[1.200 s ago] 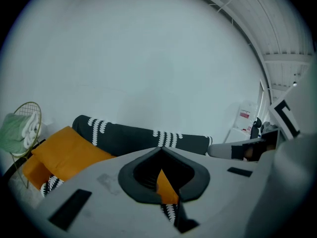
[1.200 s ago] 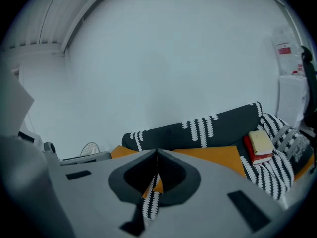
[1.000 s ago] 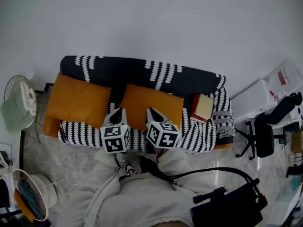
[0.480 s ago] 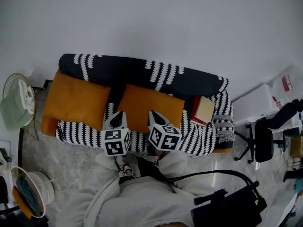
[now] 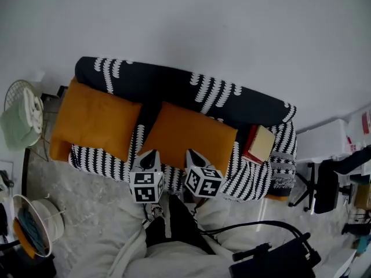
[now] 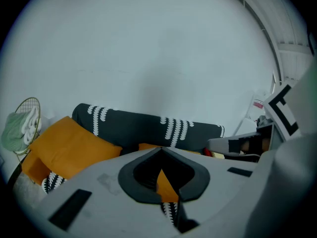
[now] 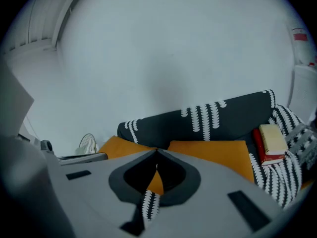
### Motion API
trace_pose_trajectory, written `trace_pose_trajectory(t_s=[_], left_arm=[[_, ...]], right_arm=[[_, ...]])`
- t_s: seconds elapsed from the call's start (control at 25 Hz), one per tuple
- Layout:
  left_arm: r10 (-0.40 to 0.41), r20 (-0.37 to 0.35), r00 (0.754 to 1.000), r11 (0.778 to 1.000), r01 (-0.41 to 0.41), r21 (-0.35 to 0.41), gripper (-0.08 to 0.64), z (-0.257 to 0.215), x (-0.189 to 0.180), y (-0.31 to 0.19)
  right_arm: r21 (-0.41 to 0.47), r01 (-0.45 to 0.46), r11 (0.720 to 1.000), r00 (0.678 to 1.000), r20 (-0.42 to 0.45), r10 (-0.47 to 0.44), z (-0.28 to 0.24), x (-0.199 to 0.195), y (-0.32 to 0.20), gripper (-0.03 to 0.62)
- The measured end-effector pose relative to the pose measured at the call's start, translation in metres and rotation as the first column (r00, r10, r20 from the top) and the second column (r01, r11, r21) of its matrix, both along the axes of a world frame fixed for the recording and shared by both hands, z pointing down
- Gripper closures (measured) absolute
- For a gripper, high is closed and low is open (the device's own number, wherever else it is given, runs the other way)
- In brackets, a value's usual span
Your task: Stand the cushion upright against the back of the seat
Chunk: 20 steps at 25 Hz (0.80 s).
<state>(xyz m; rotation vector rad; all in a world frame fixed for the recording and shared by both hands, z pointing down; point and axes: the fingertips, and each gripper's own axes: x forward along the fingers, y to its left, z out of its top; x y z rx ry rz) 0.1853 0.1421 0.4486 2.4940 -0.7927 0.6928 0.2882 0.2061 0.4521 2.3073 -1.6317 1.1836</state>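
Orange fabric on a black-and-white seat: the flat rectangular orange cushion (image 5: 188,136) lies face-up in the middle of the long sofa under a black throw with white leaf-stripe bands (image 5: 174,86). Its far edge sits close to the foot of the backrest, and it is not stood up against it. I hold my left gripper (image 5: 149,154) and my right gripper (image 5: 192,153) side by side over the striped front of the seat, just at the cushion's near edge. From the head view I cannot tell whether either touches it. The left gripper view shows its two grey jaws pressed together at the tips, pinching nothing, with only a sliver of orange and striped cloth seen past them. The right gripper view shows the same: tips met, nothing caught between. A second, larger orange cushion (image 5: 93,120) rests tilted over the sofa's end at the left of the head view. A red-bound book with a cream cover (image 5: 259,145) lies on the seat near the first cushion's right corner. A round wire fan (image 5: 20,117) stands on the pale marbled floor (image 5: 87,213) beside the sofa, and a black office chair (image 5: 324,184) stands at the opposite side
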Motion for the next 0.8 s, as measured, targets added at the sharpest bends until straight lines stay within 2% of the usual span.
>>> trace_pose_trajectory(t_s=[0.32, 0.52, 0.8], left_arm=[[-0.074, 0.048, 0.996, 0.995, 0.077, -0.057, 0.565, 0.072, 0.015, -0.039], [-0.158, 0.074, 0.985, 0.98, 0.165, -0.114, 0.565, 0.113, 0.009, -0.05], [-0.217, 0.12, 0.969, 0.962, 0.233, -0.142, 0.565, 0.15, 0.002, -0.07]], right_arm=[[-0.072, 0.08, 0.994, 0.996, 0.032, -0.077, 0.072, 0.017, -0.039, 0.531], [-0.123, 0.15, 0.981, 0.988, 0.052, -0.144, 0.109, 0.018, -0.059, 0.529], [-0.149, 0.233, 0.961, 0.972, 0.069, -0.225, 0.143, 0.024, -0.093, 0.529]])
